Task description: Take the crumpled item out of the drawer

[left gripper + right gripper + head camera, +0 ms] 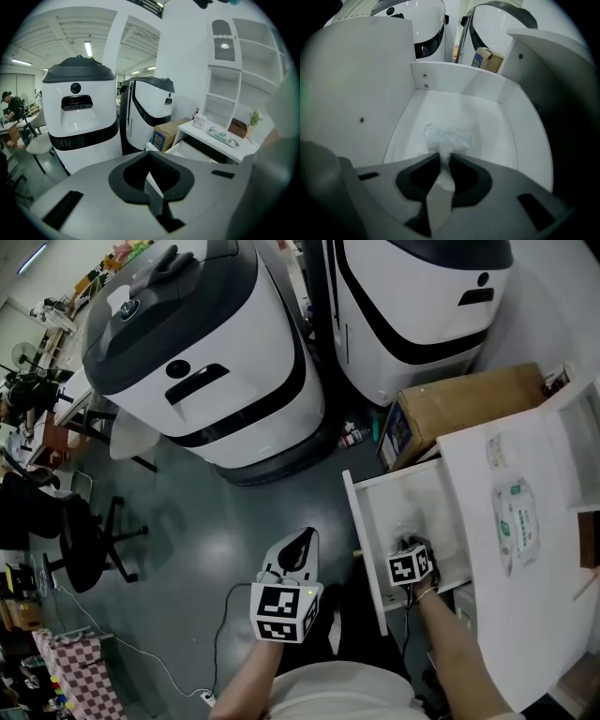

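White drawer (364, 542) stands pulled out from under the worktop (553, 615), and the right forearm (459, 652) reaches down along it, carrying the right gripper (411, 563) into the compartment with its marker cube uppermost. In the right gripper view its fingers (464, 179) are clenched on the near end of the crumpled item (449, 138) — a wad of clear, crinkled plastic, squeezed thin between the pads, whose bulk rests on the drawer floor just past the tips. The left gripper (302, 542) is held out over the grey floor to the left of the drawer, pointing toward the two big white-and-black machines (187, 352); its fingers (161, 206) are pressed together with nothing between them. On the worktop lie a flat wipes packet (517, 521) with green print and a smaller packet (497, 451); the print on both is too small to read. The cardboard box (464, 409) beside the drawer has a blue label on its end, and its characters are also illegible. The wad sits about mid-floor, clear of both side walls and of the far panel with its two screws (424, 80) — bare white floor shows all round it. An office chair (84, 535) stands well apart at the left.
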Available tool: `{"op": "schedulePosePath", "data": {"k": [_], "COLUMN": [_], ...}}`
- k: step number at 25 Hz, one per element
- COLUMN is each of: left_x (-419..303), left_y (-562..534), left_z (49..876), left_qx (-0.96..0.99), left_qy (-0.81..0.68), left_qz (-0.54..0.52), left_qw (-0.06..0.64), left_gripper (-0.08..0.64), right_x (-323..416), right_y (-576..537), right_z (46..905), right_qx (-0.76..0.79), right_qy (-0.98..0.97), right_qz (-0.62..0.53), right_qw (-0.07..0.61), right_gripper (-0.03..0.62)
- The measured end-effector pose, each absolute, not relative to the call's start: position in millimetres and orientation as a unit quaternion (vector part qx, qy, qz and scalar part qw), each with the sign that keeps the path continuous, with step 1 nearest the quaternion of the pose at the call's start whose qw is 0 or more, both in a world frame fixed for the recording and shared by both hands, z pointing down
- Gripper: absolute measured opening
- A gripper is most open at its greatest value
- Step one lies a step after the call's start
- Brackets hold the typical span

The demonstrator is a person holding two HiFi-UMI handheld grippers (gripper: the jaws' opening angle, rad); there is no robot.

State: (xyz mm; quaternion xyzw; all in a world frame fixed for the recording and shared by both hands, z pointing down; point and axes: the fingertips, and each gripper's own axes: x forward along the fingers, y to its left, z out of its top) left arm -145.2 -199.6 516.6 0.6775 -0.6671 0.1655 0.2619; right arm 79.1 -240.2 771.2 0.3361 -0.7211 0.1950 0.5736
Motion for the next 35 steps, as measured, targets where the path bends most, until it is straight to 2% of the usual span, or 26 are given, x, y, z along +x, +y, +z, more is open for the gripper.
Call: {"op": "schedulePosePath", "data": {"k": [12,35], "left_x": [-133,-109], "left_y": [-196,-187], "left_z": [508,484], "left_qx": [0.7,0.76], "left_qy": [-0.65,-0.599], "left_qz": [0.158,0.146], "left_qw": [0.25,0.206], "left_gripper": [-0.009,-0.009], "right_x": [73,80], "right_y": [-232,-220], "right_z": [728,577], "right_qx": [0.369,0.48], "right_qy": [-0.747,-0.791], "right_qz": [0.215,0.196], "right_qw": [0.51,0.325], "right_gripper": [0.072,0.071]}}
